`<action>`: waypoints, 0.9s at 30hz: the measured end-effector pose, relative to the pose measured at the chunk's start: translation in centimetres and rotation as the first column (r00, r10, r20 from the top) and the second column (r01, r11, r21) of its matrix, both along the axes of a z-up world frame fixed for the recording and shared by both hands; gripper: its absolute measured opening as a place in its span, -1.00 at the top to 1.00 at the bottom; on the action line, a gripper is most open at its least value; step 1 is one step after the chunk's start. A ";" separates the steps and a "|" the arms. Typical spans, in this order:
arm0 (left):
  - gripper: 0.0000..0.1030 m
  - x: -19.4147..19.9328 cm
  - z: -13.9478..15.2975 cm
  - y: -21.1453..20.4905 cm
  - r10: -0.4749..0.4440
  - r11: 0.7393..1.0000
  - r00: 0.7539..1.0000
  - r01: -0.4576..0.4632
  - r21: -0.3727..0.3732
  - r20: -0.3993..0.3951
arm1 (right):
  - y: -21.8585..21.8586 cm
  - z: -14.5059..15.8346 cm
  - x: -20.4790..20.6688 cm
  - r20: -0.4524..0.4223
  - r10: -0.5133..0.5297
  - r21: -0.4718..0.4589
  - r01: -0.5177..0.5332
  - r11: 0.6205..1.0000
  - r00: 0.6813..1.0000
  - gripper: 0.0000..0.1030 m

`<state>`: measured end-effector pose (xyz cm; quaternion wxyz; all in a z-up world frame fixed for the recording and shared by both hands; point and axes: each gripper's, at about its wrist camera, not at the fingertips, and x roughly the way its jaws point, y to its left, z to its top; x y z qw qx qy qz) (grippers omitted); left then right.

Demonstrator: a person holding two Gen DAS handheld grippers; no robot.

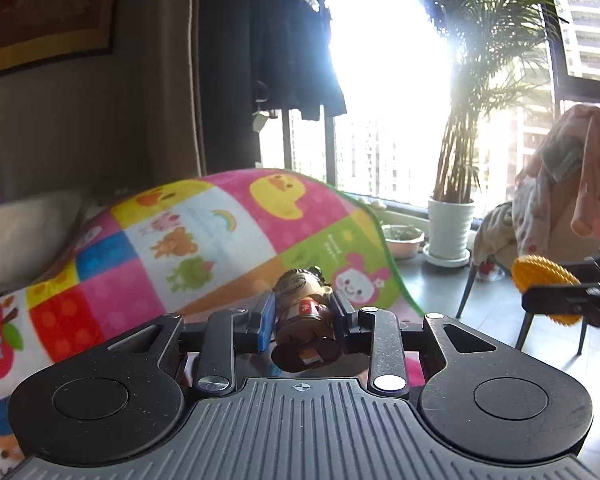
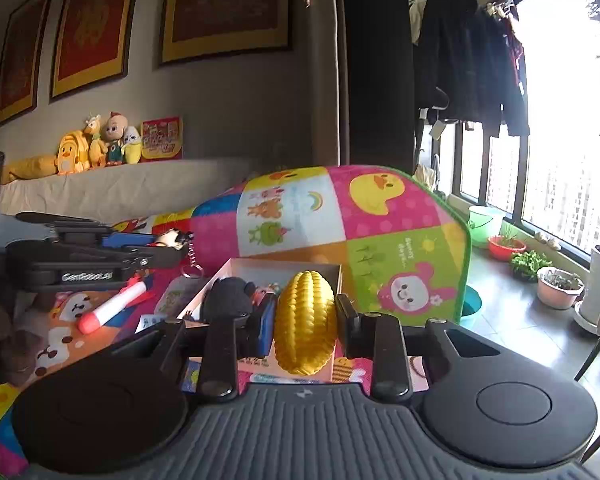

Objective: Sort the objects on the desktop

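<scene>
the left gripper [image 1: 302, 316] holds a little brown doll [image 1: 304, 316] tight between its two fingers, up in the air over the bright blanket [image 1: 204, 240]. the right gripper [image 2: 306, 316] holds a yellow toy corn [image 2: 306, 318] tight, right above the open box [image 2: 236, 270]. a black fuzzy toy [image 2: 228, 296] lies in the box. a red and white pen [image 2: 112, 306] lies to the left of the box. far back, soft toys [image 2: 100, 146] sit in a row.

The side of the left gripper [image 2: 100, 256], seen from the right wrist view, carries white lettering that reads roughly "GenRobot.ai". Small lettering on the green square of the patchwork blanket [image 2: 408, 254] and on the red card [image 2: 162, 138] is too small to read.
</scene>
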<state>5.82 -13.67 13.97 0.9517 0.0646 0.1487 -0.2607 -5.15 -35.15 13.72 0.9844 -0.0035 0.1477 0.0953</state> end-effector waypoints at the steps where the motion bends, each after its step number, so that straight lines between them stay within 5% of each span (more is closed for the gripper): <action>1: 0.26 1.1 -0.1 -0.8 -0.011 1.000 1.000 0.011 -0.005 0.001 | -0.4 0.2 0.2 0.006 -0.006 0.004 0.006 1.000 1.000 0.42; 4: -0.27 3.2 -1.3 -1.6 0.021 1.000 0.999 -0.021 -0.019 -0.031 | -1.3 0.3 1.1 -0.005 -0.035 0.013 0.036 0.999 0.999 0.42; 12: -0.85 0.3 -5.9 2.4 0.096 0.993 0.992 -0.089 0.074 -0.083 | -1.9 -1.0 4.6 -0.099 -0.016 0.058 0.022 0.998 0.995 0.42; 22: -0.95 -3.4 -10.0 9.4 0.201 0.980 0.958 -0.194 0.051 -0.203 | 3.7 -1.6 16.6 -0.245 0.050 0.129 -0.019 0.991 0.968 0.36; 27: -0.97 -4.5 -11.7 12.6 0.275 0.961 0.935 -0.261 0.088 -0.225 | 4.8 -2.7 18.1 -0.276 0.030 0.161 0.015 0.987 0.961 0.33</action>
